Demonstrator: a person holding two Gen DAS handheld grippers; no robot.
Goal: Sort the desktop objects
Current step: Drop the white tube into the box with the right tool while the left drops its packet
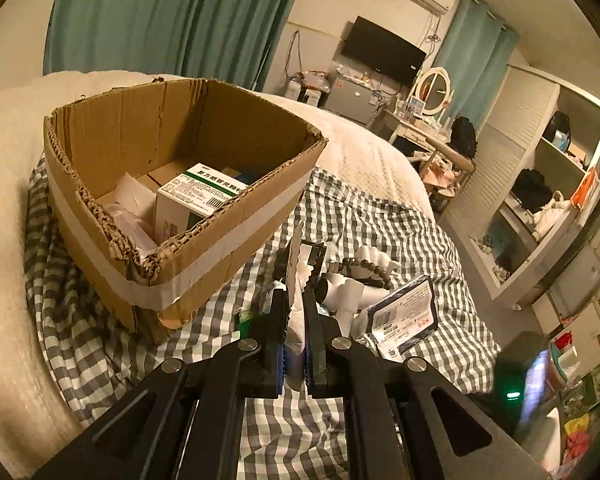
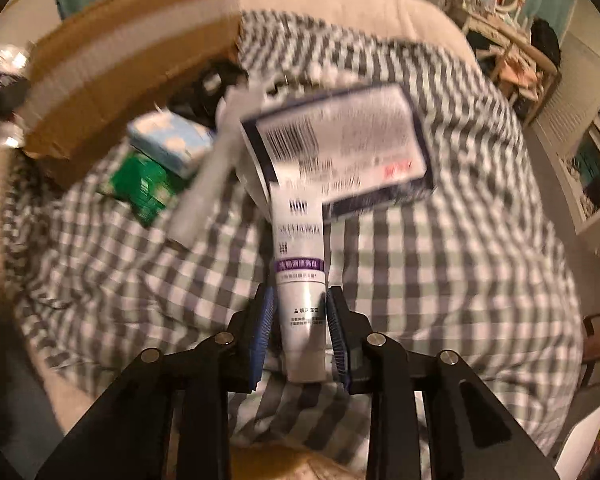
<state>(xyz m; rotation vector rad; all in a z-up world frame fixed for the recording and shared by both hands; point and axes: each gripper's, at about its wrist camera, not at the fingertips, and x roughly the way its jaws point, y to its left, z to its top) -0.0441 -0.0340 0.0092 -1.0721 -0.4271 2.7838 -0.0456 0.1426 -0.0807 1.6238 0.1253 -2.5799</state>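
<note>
Right wrist view: right gripper clamps a white tube above the checked cloth; image blurred. Left gripper, nearly closed, pinches a white serrated packet. Destination, by judgement: cardboard box, already holding a medicine carton. Advice: lift each item clear of the torn rim before release. Obstacles: dark-edged pack, green box, bead bracelet crowding the pile.

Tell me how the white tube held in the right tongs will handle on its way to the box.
The white tube is probably soft-walled, so the right tongs, closed on its lower body, may dent it. Gripped low with most of its length sticking out ahead, it could swing or pivot. Its glossy skin looks somewhat slippery, though the ribbed blue pads should help.
</note>
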